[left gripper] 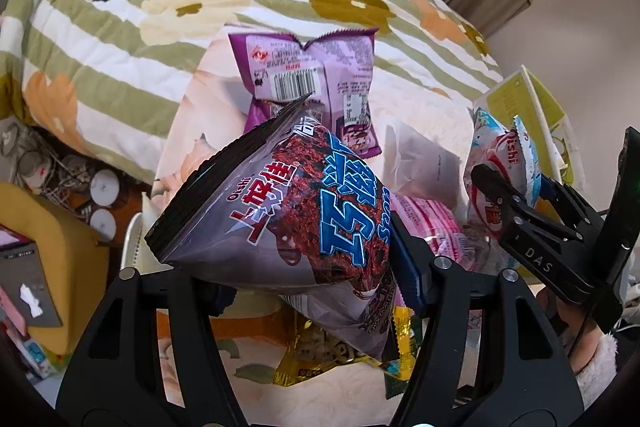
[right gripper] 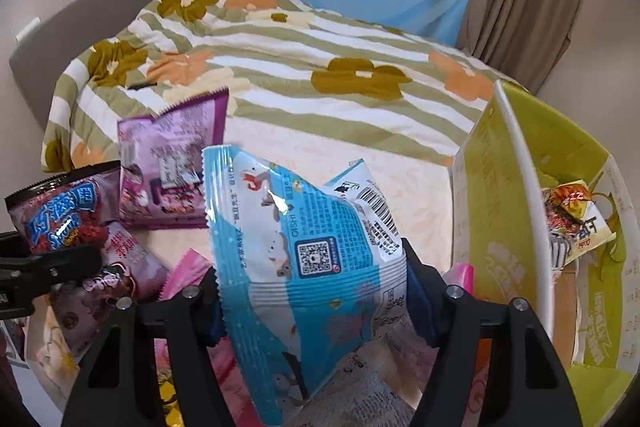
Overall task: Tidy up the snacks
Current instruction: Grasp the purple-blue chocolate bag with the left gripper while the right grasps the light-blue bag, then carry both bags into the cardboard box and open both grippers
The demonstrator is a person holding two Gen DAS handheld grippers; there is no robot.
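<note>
My left gripper is shut on a puffy dark purple-grey chocolate snack bag, which is lifted and tilted above the pile; the same bag shows at the left of the right wrist view. My right gripper is shut on a blue-and-white snack bag, with its pads pinching the bag's lower half. In the left wrist view that gripper grips the bag at the right. A purple snack bag lies back side up on the bed behind both.
An open yellow-green cardboard box stands at the right with a snack packet inside. Pink packets and a yellow packet lie under the grippers. A striped flowered quilt covers the far bed. Clutter sits at the left edge.
</note>
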